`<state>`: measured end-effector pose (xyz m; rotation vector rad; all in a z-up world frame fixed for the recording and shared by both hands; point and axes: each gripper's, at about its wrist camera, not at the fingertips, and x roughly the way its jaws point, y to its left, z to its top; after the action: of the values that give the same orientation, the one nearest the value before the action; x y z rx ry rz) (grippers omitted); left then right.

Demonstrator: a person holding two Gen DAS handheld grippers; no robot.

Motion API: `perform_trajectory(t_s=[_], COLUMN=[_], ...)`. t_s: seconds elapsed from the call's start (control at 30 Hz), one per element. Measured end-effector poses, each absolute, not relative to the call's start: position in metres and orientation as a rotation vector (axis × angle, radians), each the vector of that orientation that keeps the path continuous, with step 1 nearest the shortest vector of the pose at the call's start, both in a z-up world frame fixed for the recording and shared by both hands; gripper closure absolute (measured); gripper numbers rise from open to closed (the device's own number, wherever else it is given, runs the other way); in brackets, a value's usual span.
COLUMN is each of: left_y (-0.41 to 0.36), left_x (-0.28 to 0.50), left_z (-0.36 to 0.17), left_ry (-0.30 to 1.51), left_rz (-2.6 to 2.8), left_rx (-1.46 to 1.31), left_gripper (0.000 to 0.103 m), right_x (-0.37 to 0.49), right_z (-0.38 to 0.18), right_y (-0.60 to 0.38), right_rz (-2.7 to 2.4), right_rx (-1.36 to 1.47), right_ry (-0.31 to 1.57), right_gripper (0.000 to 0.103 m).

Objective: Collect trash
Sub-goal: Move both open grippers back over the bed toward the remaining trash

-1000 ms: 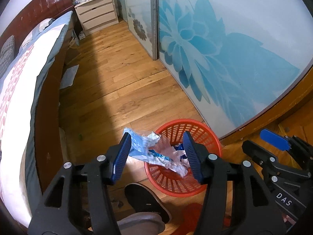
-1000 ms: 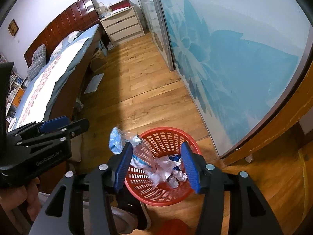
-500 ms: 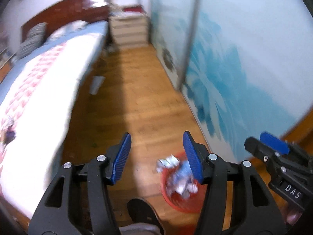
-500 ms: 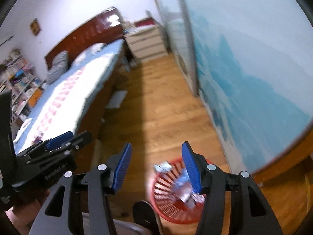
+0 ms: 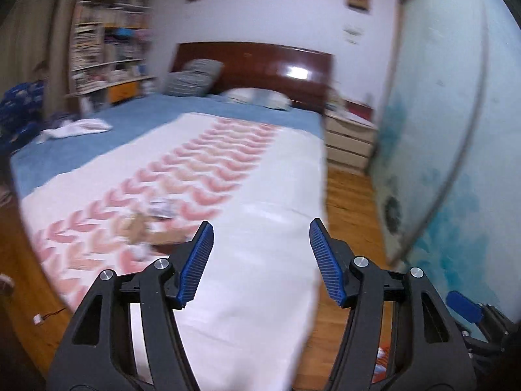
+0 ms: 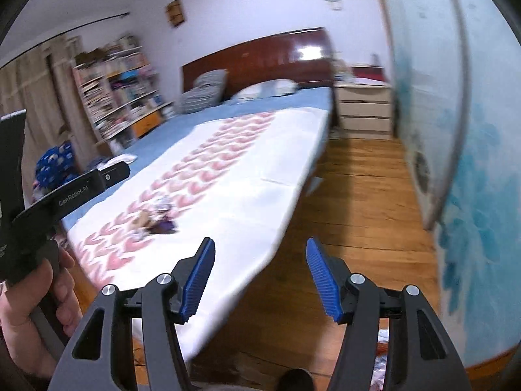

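A small pile of crumpled trash (image 5: 150, 224) lies on the bed's white and pink cover, brown, white and purple pieces; it also shows in the right wrist view (image 6: 155, 220). My left gripper (image 5: 261, 260) is open and empty, raised over the bed's foot end, right of the pile. My right gripper (image 6: 260, 273) is open and empty, over the bed's edge and the floor. A sliver of the red basket with trash (image 6: 381, 363) shows at the bottom edge. The left gripper's body (image 6: 65, 192) shows at the left of the right wrist view.
The bed (image 5: 260, 176) with dark headboard (image 5: 254, 65) fills the middle. A bookshelf (image 5: 107, 62) stands at left, a nightstand (image 6: 364, 110) at the back, the blue-flowered sliding door (image 6: 472, 163) at right. Wooden floor (image 6: 358, 202) runs between bed and door.
Both grippers have swung up and left, from the red basket on the floor to the bed. The basket has dropped almost out of view. Both stay open and empty.
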<state>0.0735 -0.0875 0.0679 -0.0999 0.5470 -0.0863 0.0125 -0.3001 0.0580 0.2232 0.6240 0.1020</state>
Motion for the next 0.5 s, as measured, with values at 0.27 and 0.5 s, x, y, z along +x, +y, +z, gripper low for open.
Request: perform_trajectory(t_s=[0.27,0.5], left_y=[0.018,0.072], left_x=[0.094,0.102], left_z=[0.043,0.029], left_ry=[0.576,0.606], left_rz=[0.105,0.197], left_rx=[-0.171,-0.168], left_gripper=[0.041,0.041], right_x=[0.054,0.114], right_z=[0.06,0.047], right_y=[-0.185,-0.108], right_rz=[0.228,0.316], right_rx=[0.147,0.088], right_ry=[0.646,0.676], right_gripper=[0.044,0.043])
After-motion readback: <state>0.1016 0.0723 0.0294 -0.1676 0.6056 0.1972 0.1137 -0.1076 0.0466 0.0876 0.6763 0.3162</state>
